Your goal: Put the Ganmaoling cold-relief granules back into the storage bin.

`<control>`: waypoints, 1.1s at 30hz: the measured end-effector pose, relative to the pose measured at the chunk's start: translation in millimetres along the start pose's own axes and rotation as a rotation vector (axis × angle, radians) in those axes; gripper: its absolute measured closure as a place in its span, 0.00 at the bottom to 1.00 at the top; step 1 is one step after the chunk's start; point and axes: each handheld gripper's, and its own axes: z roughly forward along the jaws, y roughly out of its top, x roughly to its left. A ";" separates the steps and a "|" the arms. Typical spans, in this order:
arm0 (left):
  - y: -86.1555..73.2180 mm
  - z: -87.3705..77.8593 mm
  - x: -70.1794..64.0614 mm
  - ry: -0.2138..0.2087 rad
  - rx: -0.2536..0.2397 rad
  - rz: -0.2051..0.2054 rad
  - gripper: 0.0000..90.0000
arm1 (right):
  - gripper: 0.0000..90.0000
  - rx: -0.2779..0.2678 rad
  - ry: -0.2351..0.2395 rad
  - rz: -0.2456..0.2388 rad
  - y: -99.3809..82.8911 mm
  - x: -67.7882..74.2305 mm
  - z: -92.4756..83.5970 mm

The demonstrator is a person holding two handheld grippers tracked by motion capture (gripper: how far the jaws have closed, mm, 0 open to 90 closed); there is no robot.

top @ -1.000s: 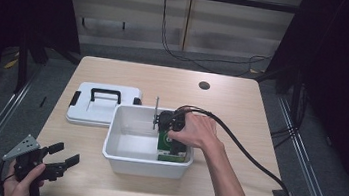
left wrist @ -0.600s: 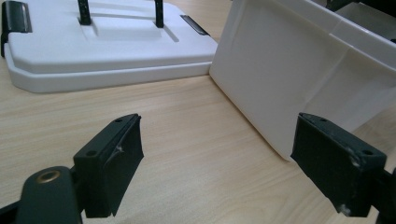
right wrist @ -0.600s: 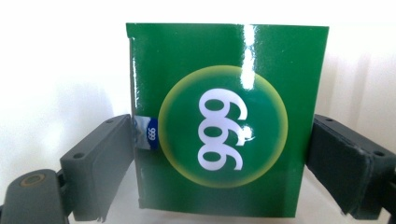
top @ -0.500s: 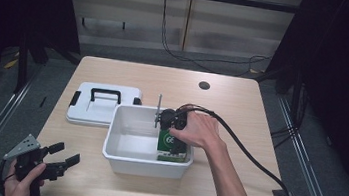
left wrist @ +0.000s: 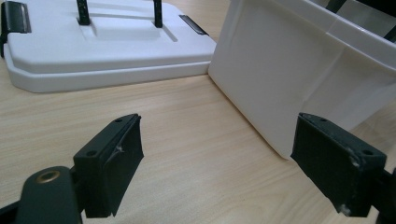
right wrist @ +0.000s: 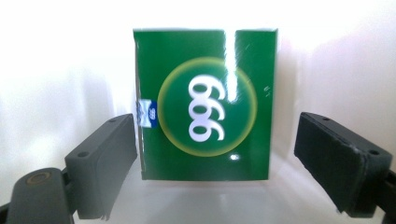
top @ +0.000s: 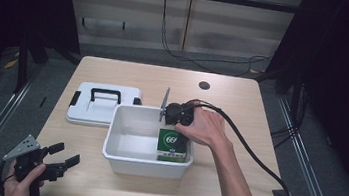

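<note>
Two black jaws of the right tool (right wrist: pixel 215 154) stood spread apart, released, with a green box (right wrist: pixel 205 105) between and beyond them; the left jaw lay just at the box's edge and the right jaw stood clear of it. In the right gripper view the box's printed face was turned to the camera, its white numerals running sideways inside a yellowish ring, and its long axis ran up and down that picture, though only slightly longer than its width. In the high view the right tool (top: pixel 178 121) was held over the right end of a white bin (top: pixel 124 160), pointing down into it, and the green box (top: pixel 172 145) lay on the bin's floor against the right wall and near the front wall. To the box's left the bin floor lay bare, giving open room on that side, while the walls closed off the right and front.

Off at the table's near-left corner the left tool (top: pixel 57 156) was held low, its jaws wide apart and gripping nothing. Its own view showed bare table (left wrist: pixel 196 154) between the jaws, the bin's outer wall (left wrist: pixel 280 84) ahead to the right, and a white lid (left wrist: pixel 107 46) with a black handle lying flat ahead to the left, just beside the bin.
</note>
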 end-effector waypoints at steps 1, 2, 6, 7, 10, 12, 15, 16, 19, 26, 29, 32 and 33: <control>-0.1 0.2 0.1 0.000 0.000 -0.003 0.18 | 0.14 -0.012 0.001 0.000 -0.7 0.0 -1.3; -0.1 0.2 0.1 0.000 0.000 -0.003 0.18 | 0.14 -0.012 0.001 0.000 -0.7 0.0 -1.3; -0.2 0.7 -0.4 0.000 0.000 -0.008 0.18 | 0.15 -0.067 -0.012 0.022 -8.2 1.7 -11.3; -0.2 0.7 -0.5 0.000 0.000 -0.008 0.18 | 0.15 -0.079 -0.009 0.025 -9.5 2.3 -11.6; -0.3 0.5 -0.6 0.000 0.000 -0.006 0.18 | 0.15 -0.109 -0.021 0.047 -16.0 4.1 -14.0; -0.4 0.7 -0.8 0.000 0.001 -0.006 0.18 | 0.16 -0.138 -0.024 0.068 -21.5 5.2 -16.0; -0.3 0.7 -0.8 0.001 0.001 -0.006 0.18 | 0.18 -0.171 -0.049 0.106 -30.1 6.5 -17.6; -0.3 0.6 -0.8 0.002 0.001 -0.005 0.18 | 0.19 -0.189 -0.047 0.117 -33.0 6.7 -17.7; -0.4 0.7 -0.5 0.006 0.001 -0.006 0.18 | 0.20 -0.258 -0.050 0.129 -40.8 7.1 -19.3; -0.5 0.3 -0.4 0.006 0.001 -0.007 0.18 | 0.25 -0.364 -0.044 0.175 -54.3 10.8 -25.5; -0.5 0.2 -0.2 0.007 0.005 -0.004 0.18 | 0.25 -0.461 -0.075 0.198 -65.9 15.0 -30.0; -0.4 -0.1 -0.2 0.010 0.002 -0.004 0.18 | 0.25 -0.528 -0.078 0.218 -75.8 18.7 -33.0; -0.4 -0.1 -0.2 0.010 0.002 -0.004 0.18 | 0.25 -0.528 -0.078 0.218 -75.8 18.7 -33.0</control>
